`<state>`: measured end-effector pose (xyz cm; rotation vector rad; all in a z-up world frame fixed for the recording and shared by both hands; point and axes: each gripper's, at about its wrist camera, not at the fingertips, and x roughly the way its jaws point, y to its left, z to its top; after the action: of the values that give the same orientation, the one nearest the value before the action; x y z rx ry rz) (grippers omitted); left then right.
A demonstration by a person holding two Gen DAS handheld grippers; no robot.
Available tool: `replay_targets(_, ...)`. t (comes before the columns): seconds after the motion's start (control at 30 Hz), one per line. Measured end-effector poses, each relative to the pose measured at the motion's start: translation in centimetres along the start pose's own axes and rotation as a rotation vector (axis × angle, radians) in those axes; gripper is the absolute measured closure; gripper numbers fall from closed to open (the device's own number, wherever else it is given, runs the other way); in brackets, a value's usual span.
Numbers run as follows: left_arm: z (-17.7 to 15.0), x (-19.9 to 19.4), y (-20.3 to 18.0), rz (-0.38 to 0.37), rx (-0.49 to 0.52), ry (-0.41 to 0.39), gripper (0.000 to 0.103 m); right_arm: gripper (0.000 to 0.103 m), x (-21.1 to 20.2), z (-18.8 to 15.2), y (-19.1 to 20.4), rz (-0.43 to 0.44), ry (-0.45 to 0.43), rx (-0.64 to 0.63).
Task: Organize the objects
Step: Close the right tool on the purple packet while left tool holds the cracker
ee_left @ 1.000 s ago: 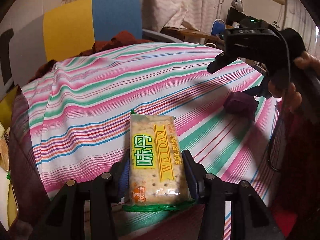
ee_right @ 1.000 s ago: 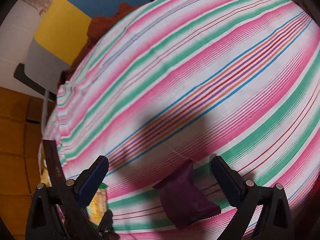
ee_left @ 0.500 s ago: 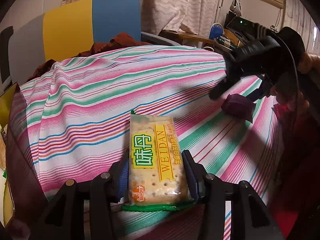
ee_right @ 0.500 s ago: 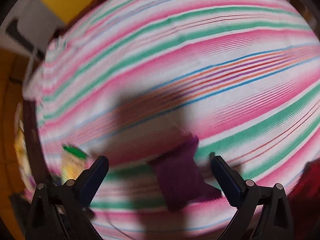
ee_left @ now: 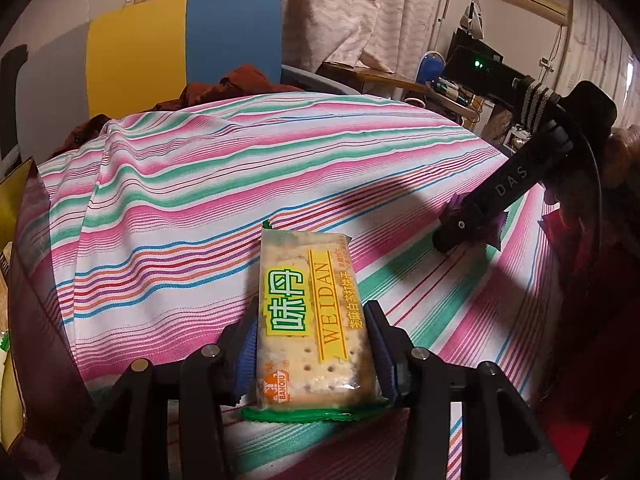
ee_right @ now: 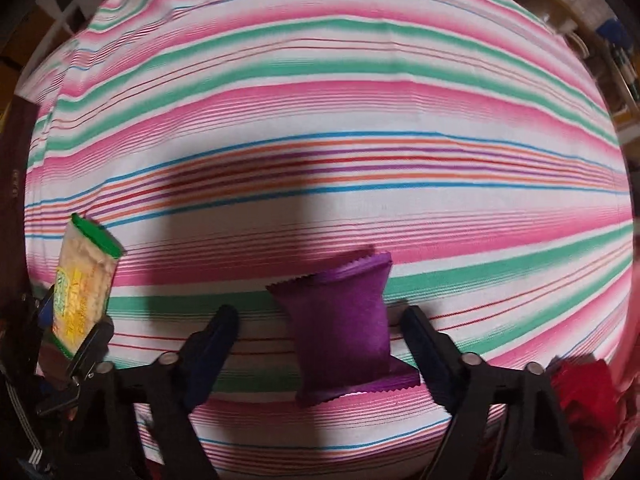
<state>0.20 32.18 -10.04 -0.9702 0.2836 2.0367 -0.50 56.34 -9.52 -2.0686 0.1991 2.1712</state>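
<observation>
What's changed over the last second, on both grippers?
The right gripper has come down around the purple packet, which now lies between its open fingers on the striped cloth; the packet is not gripped yet. The left gripper stays shut on the cracker packet, which has not moved.

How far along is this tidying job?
Nothing looks put away yet. The left gripper is clamped on the cracker packet. The right gripper has open jaws either side of the purple packet, which lies ungrasped on the striped cloth. Both still need placing.
</observation>
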Motion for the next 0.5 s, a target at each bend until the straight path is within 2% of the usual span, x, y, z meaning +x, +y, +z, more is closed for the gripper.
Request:
replay_targets(0.2,0.0,-0.1,0.0,0.0,0.001,-0.001,0.054,0.054,-0.5,0.0,1.2,0.012,-0.02,-0.01)
replay_targets(0.23,0.0,-0.1,0.0,0.0,0.001,-0.001,0.054,0.064,-0.8,0.0,1.4,0.015,-0.03,-0.007)
replay_targets(0.4,0.0,-0.1,-0.1,0.004,0.004,-0.002,0.054,0.065,-1.1,0.0,2.2,0.05,-0.072,0.025)
replay_targets(0.5,-0.1,-0.2,0.0,-0.001,0.0,-0.004,0.054,0.066,-1.7,0.4,2.9,0.136,-0.125,0.059)
